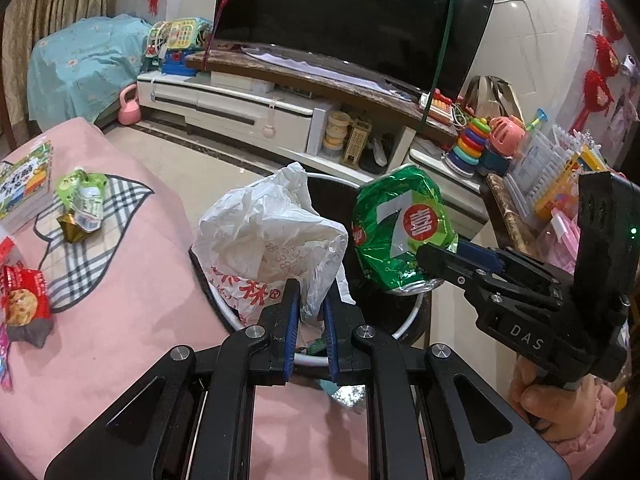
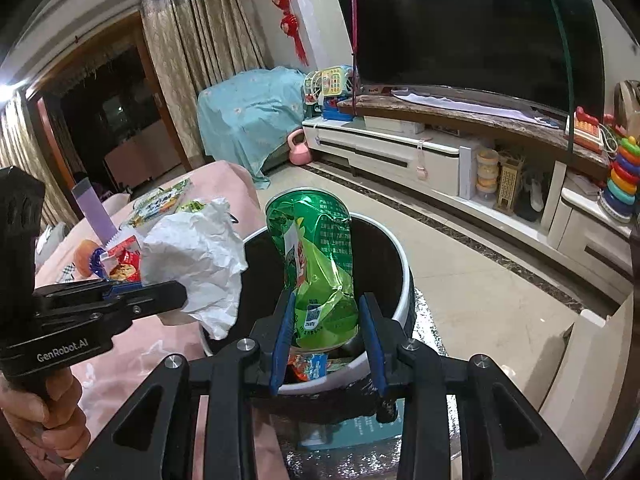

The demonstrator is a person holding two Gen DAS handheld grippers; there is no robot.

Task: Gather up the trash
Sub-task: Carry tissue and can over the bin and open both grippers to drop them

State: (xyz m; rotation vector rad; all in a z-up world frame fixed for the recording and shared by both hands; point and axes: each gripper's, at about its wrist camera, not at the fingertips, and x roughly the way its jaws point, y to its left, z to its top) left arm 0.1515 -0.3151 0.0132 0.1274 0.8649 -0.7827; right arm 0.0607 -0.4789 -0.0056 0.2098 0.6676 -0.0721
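1. Over the open trash bin (image 2: 400, 280), the left gripper (image 1: 310, 312) is clamped on a crumpled white plastic bag (image 1: 272, 240); the right gripper (image 2: 326, 320) is closed on a crushed green can (image 2: 316, 256).
2. Both look light. The bag is soft and floppy, best pinched at a bunched fold; the dented can is stiffer, held across its lower body.
3. More wrappers, green (image 1: 82, 204) and red (image 1: 24, 296), lie on the pink cloth (image 1: 140, 280) near its bin-side edge. Nothing blocks the bin's mouth.

I see a large black curved television (image 2: 472, 28) on a long white media cabinet (image 2: 400, 156) against pale tiled walls, glossy beige floor tiles (image 2: 472, 272) below, beige patterned curtains (image 2: 208, 28) left, ceiling lights glaring above.
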